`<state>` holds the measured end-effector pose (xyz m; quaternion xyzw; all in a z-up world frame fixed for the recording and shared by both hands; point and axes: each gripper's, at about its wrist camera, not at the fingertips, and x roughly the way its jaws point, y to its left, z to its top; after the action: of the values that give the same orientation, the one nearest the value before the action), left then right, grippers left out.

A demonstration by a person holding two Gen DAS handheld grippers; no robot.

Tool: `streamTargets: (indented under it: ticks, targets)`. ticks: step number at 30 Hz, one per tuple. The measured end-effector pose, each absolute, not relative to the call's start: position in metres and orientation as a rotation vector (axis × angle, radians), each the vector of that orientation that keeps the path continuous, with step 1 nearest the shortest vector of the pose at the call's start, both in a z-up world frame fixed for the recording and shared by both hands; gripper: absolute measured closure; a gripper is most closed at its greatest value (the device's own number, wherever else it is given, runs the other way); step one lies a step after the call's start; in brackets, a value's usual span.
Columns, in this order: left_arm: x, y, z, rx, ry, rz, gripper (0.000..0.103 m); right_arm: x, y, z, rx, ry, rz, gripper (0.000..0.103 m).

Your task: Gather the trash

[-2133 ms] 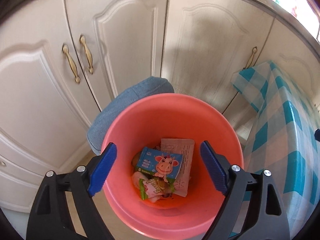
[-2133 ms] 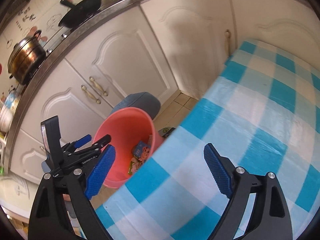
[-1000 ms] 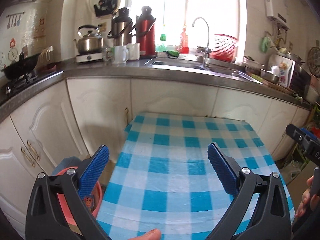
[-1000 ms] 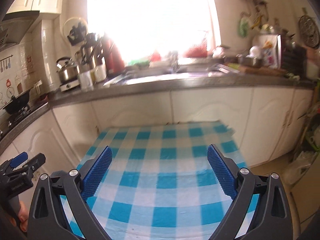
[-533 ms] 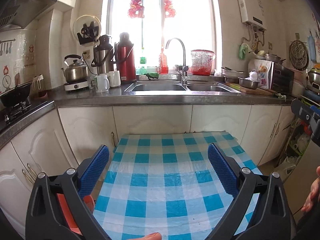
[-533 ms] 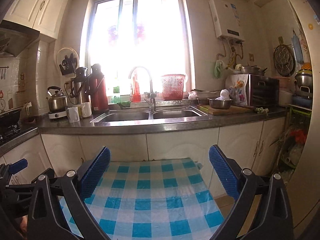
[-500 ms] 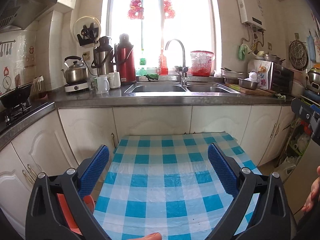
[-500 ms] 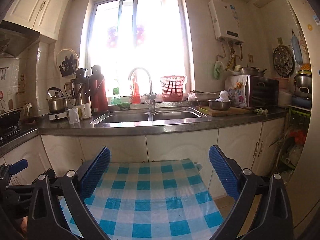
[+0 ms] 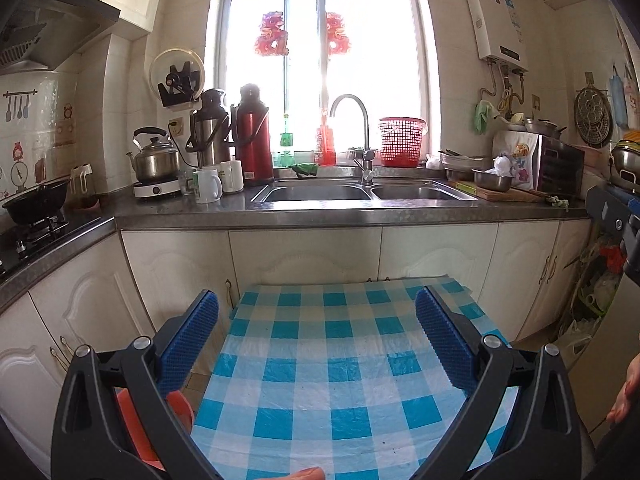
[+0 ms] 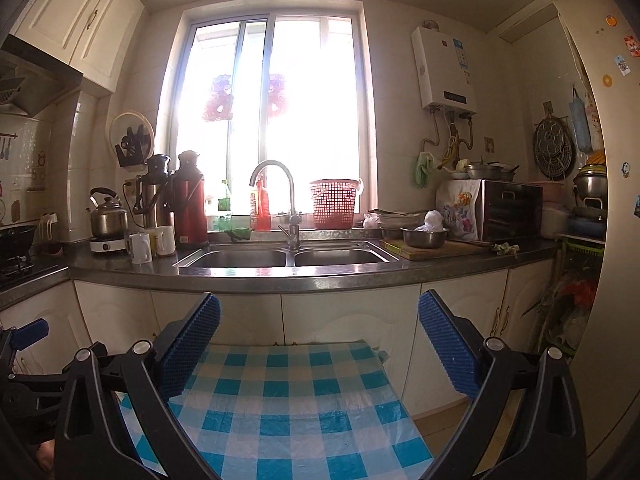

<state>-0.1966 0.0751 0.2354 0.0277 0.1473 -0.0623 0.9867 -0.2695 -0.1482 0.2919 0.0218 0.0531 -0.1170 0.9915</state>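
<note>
**Both grippers raised from the bin, empty and spread wide over the table**

1. Left gripper (image 9: 316, 344). The jaws stood wide apart with nothing between the blue pads (image 9: 188, 344). It was level above the checked tablecloth (image 9: 332, 364) and faced the sink (image 9: 320, 192) under the window. Two seconds earlier the same gripper had looked straight down into the pink bin, where a cartoon milk carton and several wrappers lay. Half a second earlier the view was nearly the same as at this moment, only slightly lower.

2. Right gripper (image 10: 318, 346). The jaws were equally wide and held nothing. Two seconds earlier it had pointed down at the table edge and the bin beside it. At this moment it faced the counter (image 10: 320, 276), the tap (image 10: 280, 184) and the red basket (image 10: 334, 202) on the sill.

3. Task items. The pink bin (image 9: 180, 404) showed only as an orange-pink sliver low in the left wrist view, behind the left finger and just beside the table's left edge. Its contents could not be seen from this angle. The visible tablecloth surface carried no items in either view.

4. Other visible elements. Part of the right gripper's body appeared at the right edge of the left wrist view, with fingertips of a hand (image 9: 626, 392) below it. The left gripper's frame showed at the left edge of the right wrist view.
</note>
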Motion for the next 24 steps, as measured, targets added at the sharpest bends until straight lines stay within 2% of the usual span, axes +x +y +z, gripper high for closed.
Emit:
streamTargets:
  ticks: [24]
  targets:
    - [-0.209, 0.082, 0.242, 0.039, 0.261, -0.094, 0.004, -0.283, -0.129, 0.298, 0.019, 0.085, -0.227, 0.005]
